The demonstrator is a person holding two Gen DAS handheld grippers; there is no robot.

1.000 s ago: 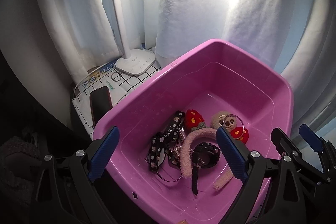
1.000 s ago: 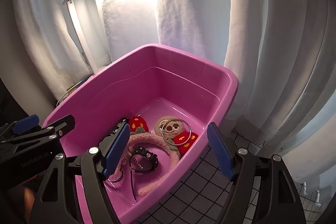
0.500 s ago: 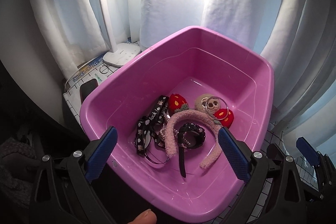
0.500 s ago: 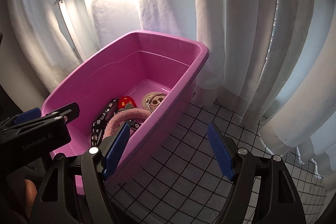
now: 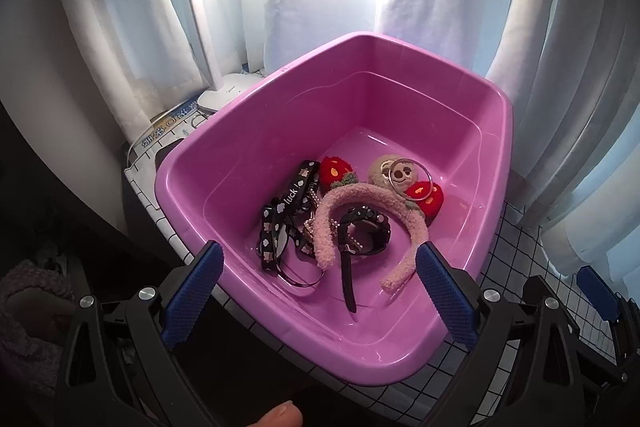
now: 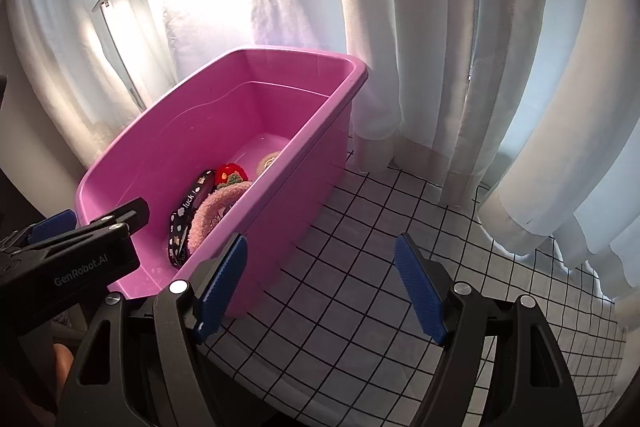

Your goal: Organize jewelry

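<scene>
A pink plastic tub (image 5: 496, 163) stands on the checked tablecloth. Inside lie a fuzzy pink headband (image 5: 360, 199), a black watch (image 5: 368, 227), a black patterned ribbon (image 5: 288, 203), red strawberry hair clips (image 5: 334, 169) and a metal ring over a skull-face piece (image 5: 404, 175). My left gripper (image 5: 316, 291) is open and empty, above the tub's near rim. My right gripper (image 6: 320, 283) is open and empty, to the right of the tub (image 6: 304, 155), over the cloth. The headband (image 6: 212, 207) and ribbon (image 6: 188, 211) show partly in the right wrist view.
A white desk lamp (image 5: 224, 91) stands behind the tub at left, with papers and a dark phone near it. White curtains (image 6: 460, 47) hang close behind and to the right. The checked tablecloth (image 6: 380, 307) extends right of the tub. The table edge drops off at left.
Both grippers have pulled back and up from the tub. The right gripper has swung right, from over the tub to over the cloth beside it. Both stayed open.
</scene>
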